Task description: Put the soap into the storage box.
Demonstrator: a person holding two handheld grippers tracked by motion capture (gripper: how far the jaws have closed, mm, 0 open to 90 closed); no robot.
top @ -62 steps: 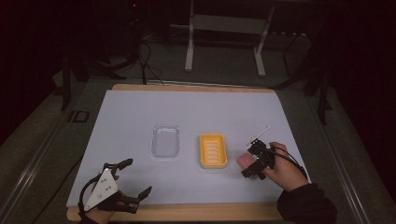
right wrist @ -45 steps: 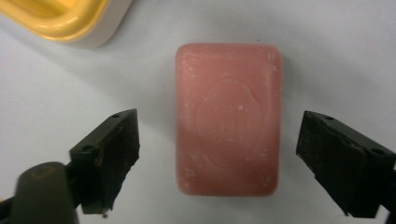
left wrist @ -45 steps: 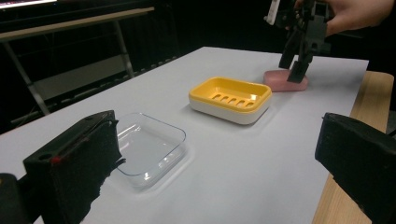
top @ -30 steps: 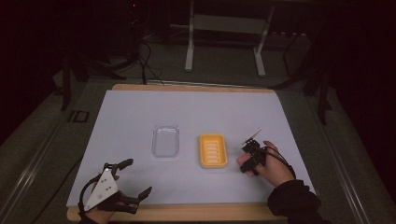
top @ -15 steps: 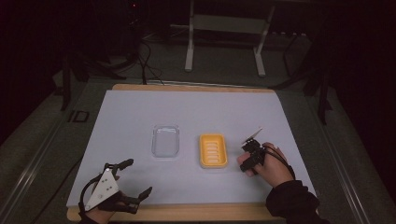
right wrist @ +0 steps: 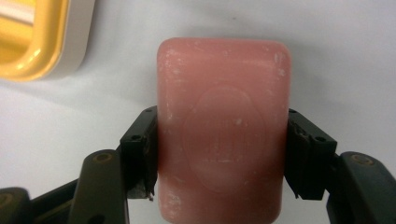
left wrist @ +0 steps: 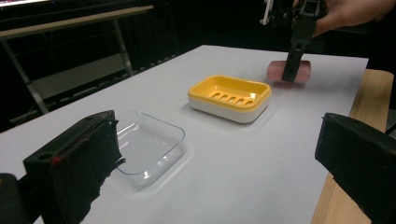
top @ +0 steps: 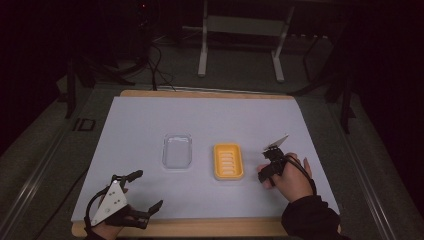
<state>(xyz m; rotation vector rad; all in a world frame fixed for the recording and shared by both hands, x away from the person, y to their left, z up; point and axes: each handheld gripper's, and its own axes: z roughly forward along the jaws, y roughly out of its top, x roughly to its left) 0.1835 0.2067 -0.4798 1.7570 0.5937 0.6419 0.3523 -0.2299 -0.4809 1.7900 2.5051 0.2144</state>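
Pink soap bar [right wrist: 223, 140] fills mid-frame, my right gripper [right wrist: 223, 158] having just closed its 2 jaws onto its long sides; it probably rests on the white mat [right wrist: 327, 46]. Yellow dish [right wrist: 37, 42] sits upper left. My left gripper [top: 137, 197] gapes.

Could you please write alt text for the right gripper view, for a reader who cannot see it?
A pink bar of soap lies on a white table surface, clamped on both long sides by the right gripper and its black jaws. The corner of a yellow soap dish shows at upper left.
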